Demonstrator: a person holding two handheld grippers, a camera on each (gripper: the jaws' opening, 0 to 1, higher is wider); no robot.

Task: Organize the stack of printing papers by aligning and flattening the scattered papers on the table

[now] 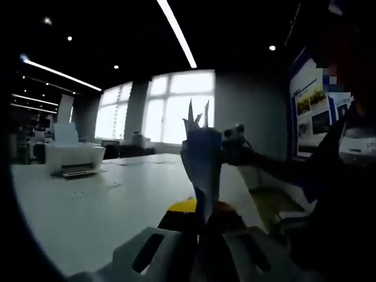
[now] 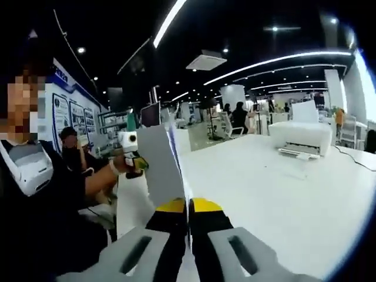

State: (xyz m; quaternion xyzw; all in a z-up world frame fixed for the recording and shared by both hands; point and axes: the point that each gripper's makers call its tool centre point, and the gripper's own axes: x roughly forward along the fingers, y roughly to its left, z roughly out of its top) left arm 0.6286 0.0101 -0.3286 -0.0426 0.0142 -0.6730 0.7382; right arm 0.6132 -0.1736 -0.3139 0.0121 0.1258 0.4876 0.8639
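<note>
I see the stack of papers [image 2: 161, 161] held upright on edge above the white table [image 2: 282, 194]. In my left gripper view, its sheets [image 1: 200, 155] stand fanned, corners poking up unevenly.

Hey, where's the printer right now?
The printer sits far left on the white table in the left gripper view, upper right in the right gripper view.

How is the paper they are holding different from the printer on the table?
The paper stack is thin and stands upright, lifted off the table; the printer is a chunky box sitting flat on it. The paper stack is pinched in both the left gripper and the right gripper; nothing touches the printer. Both look white.
</note>
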